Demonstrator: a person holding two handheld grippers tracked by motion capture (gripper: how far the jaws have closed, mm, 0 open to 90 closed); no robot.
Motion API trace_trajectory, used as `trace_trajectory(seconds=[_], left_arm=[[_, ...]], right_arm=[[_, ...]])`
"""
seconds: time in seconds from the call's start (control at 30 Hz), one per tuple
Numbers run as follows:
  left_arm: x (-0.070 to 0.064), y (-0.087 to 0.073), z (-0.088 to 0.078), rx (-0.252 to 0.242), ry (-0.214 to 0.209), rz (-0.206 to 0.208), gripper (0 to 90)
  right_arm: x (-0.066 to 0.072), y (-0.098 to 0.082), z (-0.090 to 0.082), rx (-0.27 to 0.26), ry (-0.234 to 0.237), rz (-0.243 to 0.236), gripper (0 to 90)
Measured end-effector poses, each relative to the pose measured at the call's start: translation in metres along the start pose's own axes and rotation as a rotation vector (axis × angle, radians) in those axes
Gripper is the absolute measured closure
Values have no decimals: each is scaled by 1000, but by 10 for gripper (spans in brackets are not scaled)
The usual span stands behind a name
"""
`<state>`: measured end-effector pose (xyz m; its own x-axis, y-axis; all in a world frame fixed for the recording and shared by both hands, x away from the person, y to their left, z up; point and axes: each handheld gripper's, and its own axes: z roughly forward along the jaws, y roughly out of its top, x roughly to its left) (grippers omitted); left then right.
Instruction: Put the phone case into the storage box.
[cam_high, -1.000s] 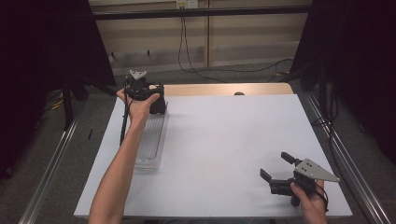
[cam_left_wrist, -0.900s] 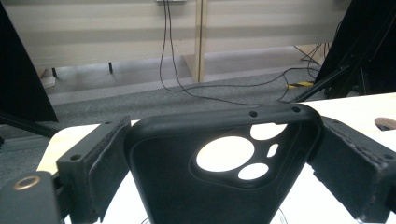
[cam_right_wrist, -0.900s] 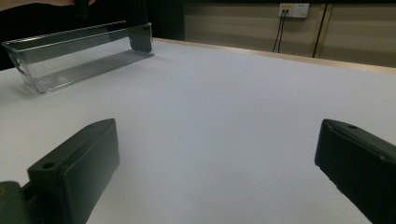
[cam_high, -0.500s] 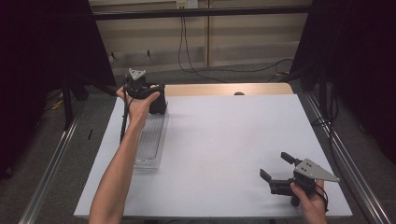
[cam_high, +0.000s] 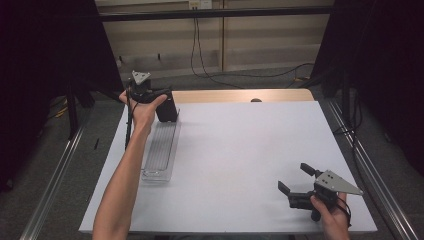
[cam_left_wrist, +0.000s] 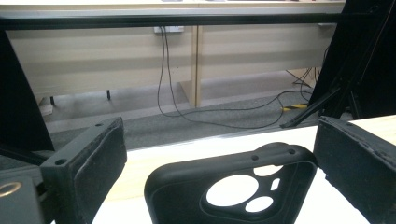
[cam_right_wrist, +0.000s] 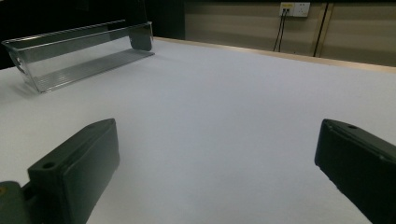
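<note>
At the far left corner of the table: the left gripper (cam_high: 162, 107) is up here, held in the person's left hand (cam_high: 141, 107).
Left gripper: its two jaws are wide apart, one on each side of the phone case (cam_left_wrist: 233, 189). I cannot tell if they touch it.
Phone case: it is black, with round camera holes. It stands up at the far end of the clear tray (cam_high: 159, 152), close to the table's back edge.
Clear tray: it is long and thin. It lies along the left side of the table (cam_high: 240, 150), near the left edge, with its far end by the phone case.
Back edge: a strip of bare wood shows past the white top. Behind it is the floor with cables.
Right gripper: the right gripper (cam_high: 297, 181) sits near the front right corner, close to the front edge, held in the right hand (cam_high: 332, 212). Its jaws are wide apart with nothing between them.
Open room: the big white middle of the table lies bare between the tray and the right gripper. The two grippers are well apart.
</note>
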<state>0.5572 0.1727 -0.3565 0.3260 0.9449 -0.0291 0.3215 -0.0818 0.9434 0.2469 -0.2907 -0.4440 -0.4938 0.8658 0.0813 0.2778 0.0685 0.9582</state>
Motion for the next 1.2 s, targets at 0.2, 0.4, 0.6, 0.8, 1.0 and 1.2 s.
trace_trajectory(seconds=[0.2, 0.4, 0.6, 0.8, 1.0, 1.2], left_arm=[[-6, -1, 3, -10, -22, 11, 38], [-7, 0, 4, -22, -34, 9, 40], [-5, 2, 2, -36, -37, 9, 34], [-3, 4, 0, -53, -49, 14, 39], [-3, 6, -2, -75, -64, 20, 34], [3, 10, -8, -92, -68, 18, 25]], right_arm=[[-1, 0, 0, -1, -1, 0, 0], [0, 0, -1, -3, 2, -1, 0], [0, 0, 0, -2, 2, -1, 0], [0, 0, 0, 0, 4, -2, 0], [0, 0, 0, 0, 4, 0, 0], [0, 0, 0, 0, 4, -1, 0]])
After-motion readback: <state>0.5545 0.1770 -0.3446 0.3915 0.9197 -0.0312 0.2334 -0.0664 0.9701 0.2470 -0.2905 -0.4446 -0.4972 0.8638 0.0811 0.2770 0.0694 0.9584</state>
